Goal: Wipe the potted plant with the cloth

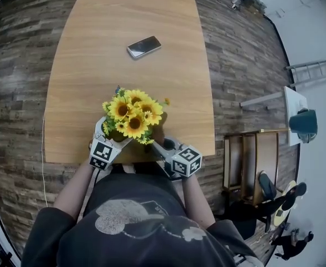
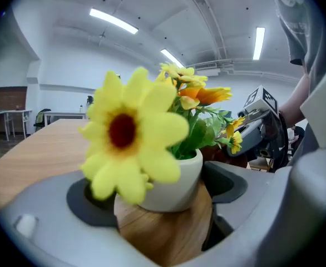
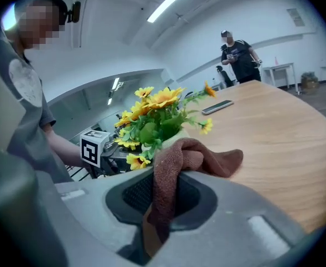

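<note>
A white pot (image 2: 177, 182) of yellow sunflowers (image 1: 132, 115) stands at the near edge of the wooden table (image 1: 129, 15). My left gripper (image 1: 115, 141) reaches in from the left. Its wide-set jaws are closed against both sides of the pot. My right gripper (image 1: 160, 146) comes in from the right and is shut on a brown cloth (image 3: 202, 157). The cloth hangs out between the jaws and bunches up right beside the plant's leaves (image 3: 157, 127). The flowers hide the pot in the head view.
A phone (image 1: 144, 47) lies in the middle of the table, beyond the plant. A wooden chair (image 1: 252, 160) stands off the table's right corner. A person (image 3: 238, 57) stands far behind the table. My body is close against the near table edge.
</note>
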